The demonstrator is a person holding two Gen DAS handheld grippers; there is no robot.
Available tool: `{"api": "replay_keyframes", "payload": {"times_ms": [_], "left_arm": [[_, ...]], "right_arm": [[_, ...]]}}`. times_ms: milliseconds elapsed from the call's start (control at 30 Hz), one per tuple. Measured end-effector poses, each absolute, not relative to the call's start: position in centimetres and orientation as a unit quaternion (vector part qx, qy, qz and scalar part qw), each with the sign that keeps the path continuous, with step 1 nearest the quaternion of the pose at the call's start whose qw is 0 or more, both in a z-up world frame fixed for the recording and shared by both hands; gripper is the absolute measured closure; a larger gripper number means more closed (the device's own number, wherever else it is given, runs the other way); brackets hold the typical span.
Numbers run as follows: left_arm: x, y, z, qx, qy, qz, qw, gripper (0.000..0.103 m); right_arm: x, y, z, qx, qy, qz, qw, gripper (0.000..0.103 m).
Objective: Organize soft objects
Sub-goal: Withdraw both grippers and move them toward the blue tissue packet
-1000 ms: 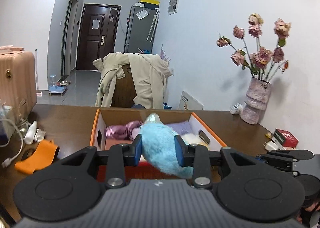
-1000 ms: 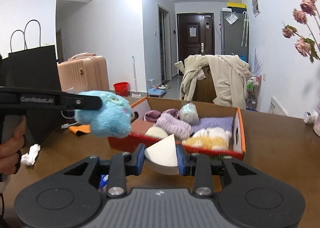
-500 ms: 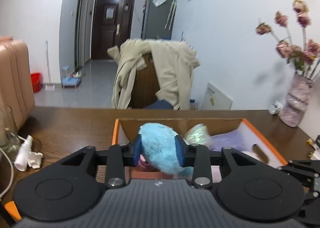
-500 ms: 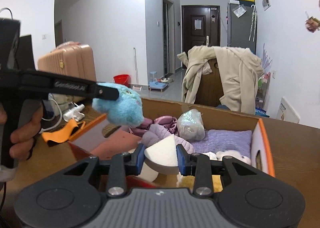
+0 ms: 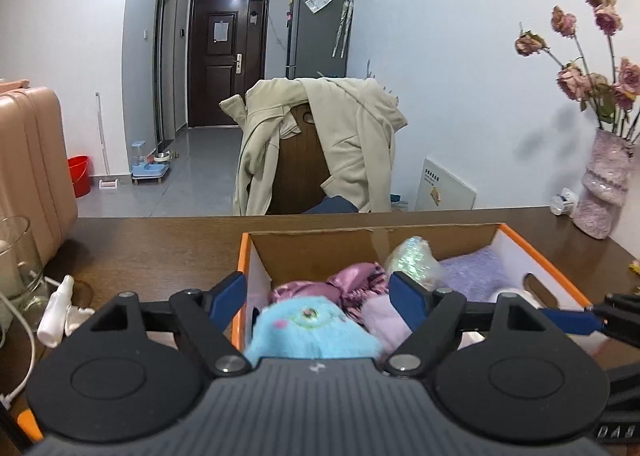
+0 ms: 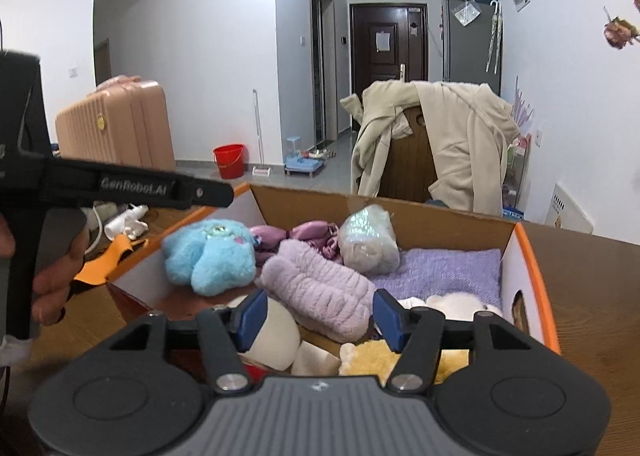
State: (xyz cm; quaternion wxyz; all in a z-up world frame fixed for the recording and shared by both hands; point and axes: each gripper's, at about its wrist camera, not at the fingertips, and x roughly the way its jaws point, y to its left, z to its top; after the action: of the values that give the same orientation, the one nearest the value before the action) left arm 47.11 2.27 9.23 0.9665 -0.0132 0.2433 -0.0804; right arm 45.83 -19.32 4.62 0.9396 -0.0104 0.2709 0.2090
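Observation:
An orange-rimmed cardboard box point(image 5: 242, 256) on the dark wooden table holds several soft things. My left gripper point(image 5: 318, 292) hangs over the box's left end, jaws opening. The blue plush toy point(image 5: 312, 332) lies loose below them, clear of both pads. In the right wrist view the plush point(image 6: 208, 256) rests in the box's point(image 6: 532, 276) left corner under the left gripper's black finger point(image 6: 160, 188). My right gripper point(image 6: 320, 314) is over the near wall, jaws opening. A pale foam wedge point(image 6: 314, 362) lies beneath, untouched. A fuzzy purple roll point(image 6: 316, 288) sits just ahead.
Pink satin cloth point(image 6: 312, 234), a shiny wrapped bundle point(image 6: 368, 238), a lavender cloth point(image 6: 440, 272) and a yellow plush point(image 6: 372, 360) fill the box. A vase of dried roses point(image 5: 604, 192) stands right, a glass point(image 5: 16, 256) and a white spray bottle point(image 5: 56, 312) left. A coat-draped chair point(image 5: 320, 144) stands behind.
Both grippers came forward and down over the box and opened. The blue plush dropped from the left jaws into the box; the foam wedge left the right jaws.

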Motion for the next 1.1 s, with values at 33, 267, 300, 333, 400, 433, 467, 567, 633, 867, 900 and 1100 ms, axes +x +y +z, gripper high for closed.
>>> {"api": "replay_keyframes", "payload": {"times_ms": [33,267,300,333,400,433,467,567,633,867,900,1100], "left_arm": [[46.4,2.2,9.4,-0.013,0.244,-0.082,0.966,0.022],[39.3,2.5,10.7,-0.023,0.240,-0.089,0.966,0.021],[38.2,2.6,11.0,-0.024,0.239,-0.092,0.966,0.020],[37.1,2.6,11.1,-0.024,0.237,-0.094,0.967,0.020],[34.9,2.8,11.5,-0.021,0.234,-0.098,0.967,0.019],[33.7,2.9,11.6,-0.019,0.231,-0.098,0.968,0.019],[32.5,3.1,11.7,-0.018,0.229,-0.098,0.968,0.019],[29.2,3.9,11.7,-0.025,0.226,-0.092,0.970,0.017],[27.0,4.4,11.5,-0.035,0.229,-0.089,0.969,0.016],[20.7,5.8,9.5,-0.057,0.243,-0.086,0.964,0.014],[20.1,6.2,9.3,-0.062,0.244,-0.084,0.964,0.014],[17.4,8.3,7.6,-0.087,0.266,-0.072,0.957,0.014]], "right_arm": [[45.4,-19.5,5.0,-0.009,0.270,0.209,0.940,0.042],[40.8,-20.7,7.7,-0.008,0.253,0.199,0.947,0.041],[40.1,-20.8,8.1,-0.007,0.251,0.198,0.948,0.038],[39.2,-20.9,8.4,-0.006,0.248,0.196,0.949,0.034],[37.4,-21.2,9.0,-0.003,0.244,0.194,0.950,0.032],[36.6,-21.3,9.1,-0.002,0.245,0.194,0.950,0.032],[35.7,-21.4,9.3,-0.002,0.245,0.193,0.950,0.032],[33.0,-21.8,9.6,0.003,0.245,0.188,0.951,0.031],[31.3,-21.9,9.9,0.005,0.243,0.184,0.952,0.030],[26.2,-22.2,9.6,0.020,0.243,0.170,0.955,0.023],[25.7,-22.2,9.4,0.023,0.247,0.167,0.954,0.023],[22.8,-22.0,8.1,0.027,0.264,0.158,0.951,0.023]]}}
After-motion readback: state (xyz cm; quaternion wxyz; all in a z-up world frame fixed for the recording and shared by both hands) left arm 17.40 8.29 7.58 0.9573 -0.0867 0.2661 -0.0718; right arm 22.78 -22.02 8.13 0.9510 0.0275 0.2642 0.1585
